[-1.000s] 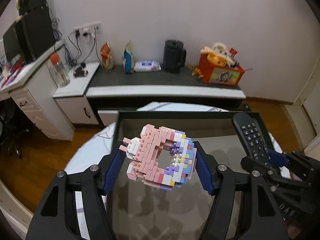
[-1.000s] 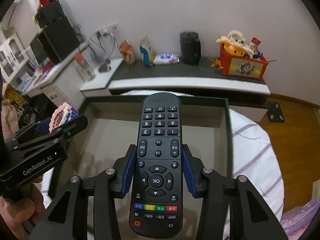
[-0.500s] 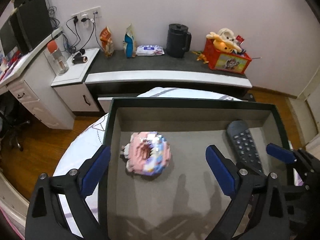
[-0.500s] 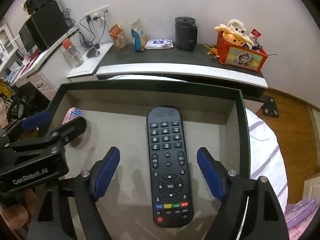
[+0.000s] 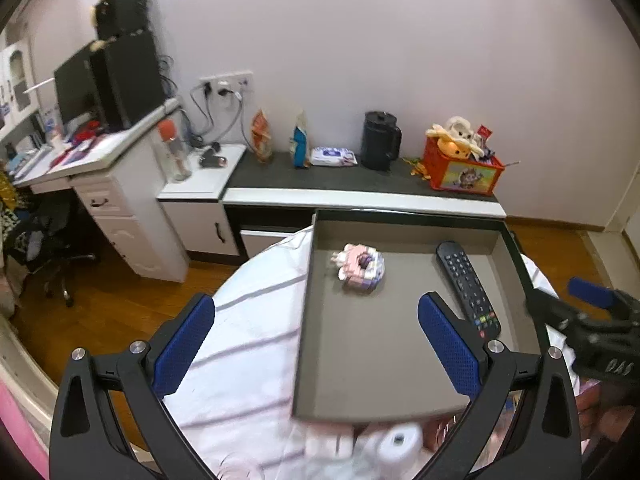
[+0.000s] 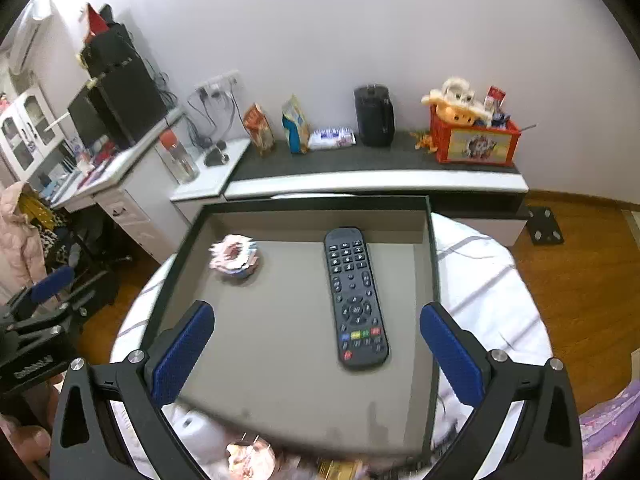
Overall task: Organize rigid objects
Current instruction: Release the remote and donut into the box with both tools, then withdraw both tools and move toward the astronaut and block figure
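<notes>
Remote [image 6: 355, 296] now released – "GenRobot.AI" tongs [image 6: 38, 336] blurred

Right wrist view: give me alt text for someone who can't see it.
A black remote and a pink block donut lie apart on the floor of a shallow grey tray. The right gripper is above the tray's near end, its jaws opening with nothing between them. Behind the tray, a shelf holds clutter.

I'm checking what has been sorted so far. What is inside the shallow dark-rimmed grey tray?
Two things lie on the grey tray floor, apart: a pink-and-purple ring-shaped brick model and a long black remote control. The near edge is partly hidden by blurred clutter.
</notes>
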`<action>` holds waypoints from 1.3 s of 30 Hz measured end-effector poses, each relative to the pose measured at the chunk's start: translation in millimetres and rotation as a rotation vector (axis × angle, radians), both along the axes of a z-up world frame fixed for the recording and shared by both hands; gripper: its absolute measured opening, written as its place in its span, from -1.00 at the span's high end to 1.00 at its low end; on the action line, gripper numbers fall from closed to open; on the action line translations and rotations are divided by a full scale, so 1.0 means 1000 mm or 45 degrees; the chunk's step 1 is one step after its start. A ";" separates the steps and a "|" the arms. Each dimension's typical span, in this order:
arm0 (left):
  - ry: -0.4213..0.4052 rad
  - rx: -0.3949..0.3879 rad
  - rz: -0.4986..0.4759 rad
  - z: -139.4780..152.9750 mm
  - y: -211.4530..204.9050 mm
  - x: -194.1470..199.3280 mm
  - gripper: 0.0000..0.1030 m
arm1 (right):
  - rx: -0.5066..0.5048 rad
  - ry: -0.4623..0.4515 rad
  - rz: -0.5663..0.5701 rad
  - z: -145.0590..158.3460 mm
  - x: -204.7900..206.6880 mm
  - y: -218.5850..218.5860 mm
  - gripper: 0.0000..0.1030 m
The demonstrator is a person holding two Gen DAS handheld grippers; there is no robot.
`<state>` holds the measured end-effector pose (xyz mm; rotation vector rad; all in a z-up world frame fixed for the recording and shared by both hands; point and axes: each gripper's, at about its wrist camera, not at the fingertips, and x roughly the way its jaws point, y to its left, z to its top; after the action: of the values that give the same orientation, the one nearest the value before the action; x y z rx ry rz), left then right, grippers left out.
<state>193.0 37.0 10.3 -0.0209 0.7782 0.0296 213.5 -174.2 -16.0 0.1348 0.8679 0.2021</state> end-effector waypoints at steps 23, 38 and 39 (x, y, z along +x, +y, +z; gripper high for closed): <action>0.008 -0.078 0.041 -0.033 0.010 -0.218 -0.99 | -0.067 -0.196 -0.030 0.021 -0.226 -0.003 -1.00; -0.102 -0.029 -0.070 -0.034 -0.026 -0.319 -0.99 | -0.066 -0.256 -0.098 -0.014 -0.348 -0.013 -1.00; -0.114 -0.023 -0.077 -0.033 -0.028 -0.323 -0.99 | -0.067 -0.258 -0.099 -0.015 -0.352 -0.014 -1.00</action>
<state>-130.0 9.1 -22.5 -0.0159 0.6890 -0.0359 -138.3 -188.6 -31.4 0.0971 0.6645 0.1177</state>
